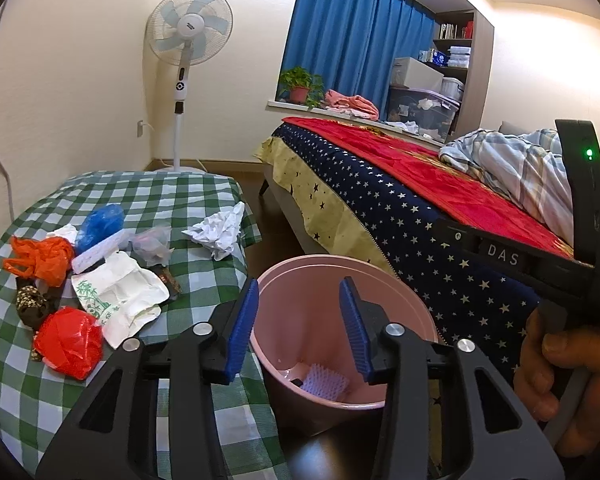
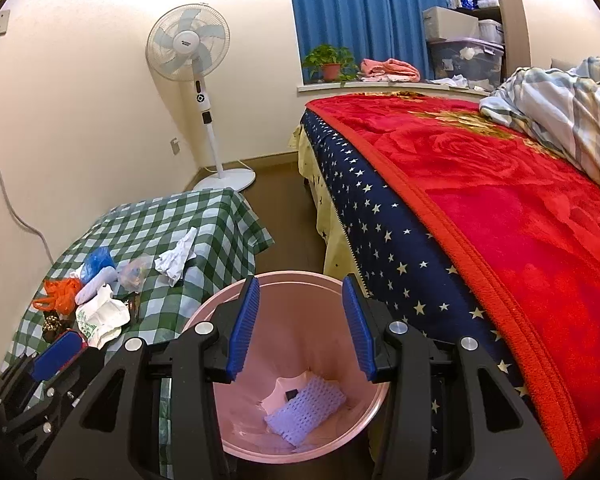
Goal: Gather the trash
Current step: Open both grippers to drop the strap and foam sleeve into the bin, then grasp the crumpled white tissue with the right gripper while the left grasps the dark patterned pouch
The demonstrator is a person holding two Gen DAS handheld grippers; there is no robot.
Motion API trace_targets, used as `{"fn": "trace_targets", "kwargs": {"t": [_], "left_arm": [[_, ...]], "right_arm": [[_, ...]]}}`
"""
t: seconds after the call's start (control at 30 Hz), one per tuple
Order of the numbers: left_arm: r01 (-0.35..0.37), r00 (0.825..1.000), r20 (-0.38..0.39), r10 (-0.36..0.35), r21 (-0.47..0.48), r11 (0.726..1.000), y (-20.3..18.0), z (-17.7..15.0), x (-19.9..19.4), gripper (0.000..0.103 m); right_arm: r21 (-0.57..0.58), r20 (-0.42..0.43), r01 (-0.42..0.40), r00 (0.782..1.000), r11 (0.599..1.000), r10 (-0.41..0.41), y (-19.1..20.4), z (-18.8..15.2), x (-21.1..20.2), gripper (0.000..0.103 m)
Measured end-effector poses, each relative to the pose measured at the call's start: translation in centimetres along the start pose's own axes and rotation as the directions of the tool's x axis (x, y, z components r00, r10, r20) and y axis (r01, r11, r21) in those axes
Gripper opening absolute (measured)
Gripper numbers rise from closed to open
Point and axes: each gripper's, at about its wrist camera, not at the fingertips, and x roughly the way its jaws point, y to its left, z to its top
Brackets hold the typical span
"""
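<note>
A pink trash bin stands on the floor between a checked table and the bed; a lilac foam net lies inside. Trash lies on the table: a crumpled white paper, a blue bag, an orange bag, a red bag, a white printed bag, a clear bag. My left gripper is open and empty, above the bin's near rim. My right gripper is open and empty, over the bin.
The green checked tablecloth covers the low table at left. A bed with a red blanket and starry sheet fills the right. A standing fan is in the corner. The left gripper's blue pad shows at the right wrist view's lower left.
</note>
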Motion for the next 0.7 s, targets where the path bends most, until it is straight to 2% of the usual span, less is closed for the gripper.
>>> {"fn": "trace_targets", "kwargs": {"t": [0.43,0.7], "left_arm": [[-0.048,0.999,0.014,0.048,-0.025,0.999,2.9,0.2,-1.0,0.034],[-0.132,0.991,0.026,0.134,-0.068,0.989,6.7,0.0,-1.7,0.029]], "right_arm": [[-0.047,0.014,-0.011,1.0,0.999,0.012,1.4,-0.4,-0.3,0.044],[-0.087,0.037,-0.049,0.998,0.995,0.052,3.5,-0.6,-0.1,0.044]]}}
